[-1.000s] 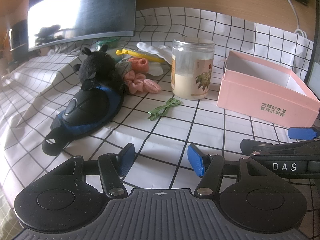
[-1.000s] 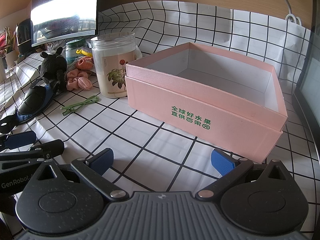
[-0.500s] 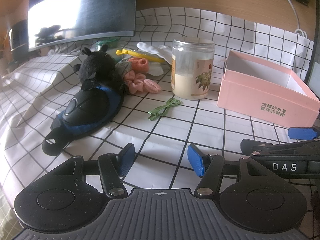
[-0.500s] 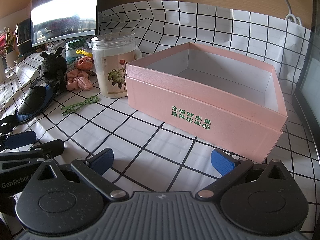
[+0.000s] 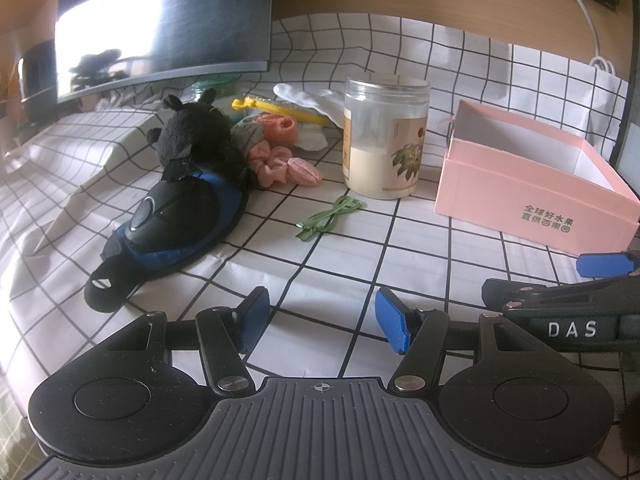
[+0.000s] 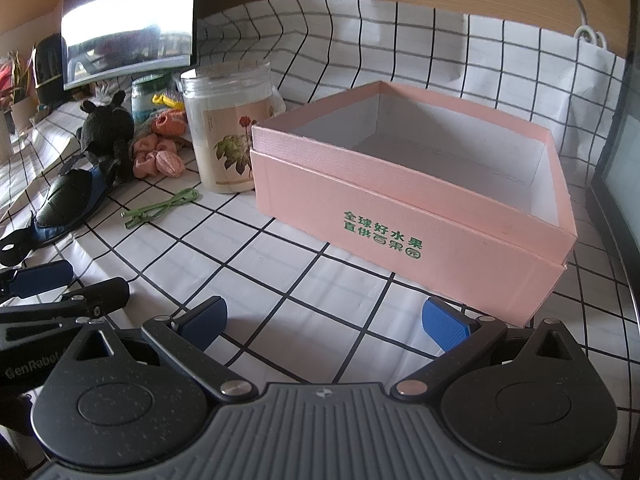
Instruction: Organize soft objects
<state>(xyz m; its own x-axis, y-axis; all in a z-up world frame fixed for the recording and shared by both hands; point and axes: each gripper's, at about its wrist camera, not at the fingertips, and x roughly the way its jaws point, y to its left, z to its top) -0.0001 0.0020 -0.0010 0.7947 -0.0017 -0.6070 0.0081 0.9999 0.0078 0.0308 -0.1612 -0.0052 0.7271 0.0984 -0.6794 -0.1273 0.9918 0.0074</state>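
Landmark: pink box point(image 6: 404, 216), open and empty. Soft pile lies well left of it, beyond the jar point(image 5: 386, 140): black plush toy point(image 5: 196, 136), pink scrunchies point(image 5: 280, 164), orange knit piece point(image 5: 278, 126).

Handling, judged: all light, squashy, non-fragile; the plush toy's body gives the fullest bite, the scrunchies pinch anywhere.

Left tongs point(image 5: 318, 318) wide open, empty, above bare cloth. Right tongs point(image 6: 324, 320) wide open, empty, just before the box.

Surface point(image 5: 420, 256): grid-checked cloth, wrinkled at left. Dark monitor point(image 5: 164, 20) and wood panel behind.
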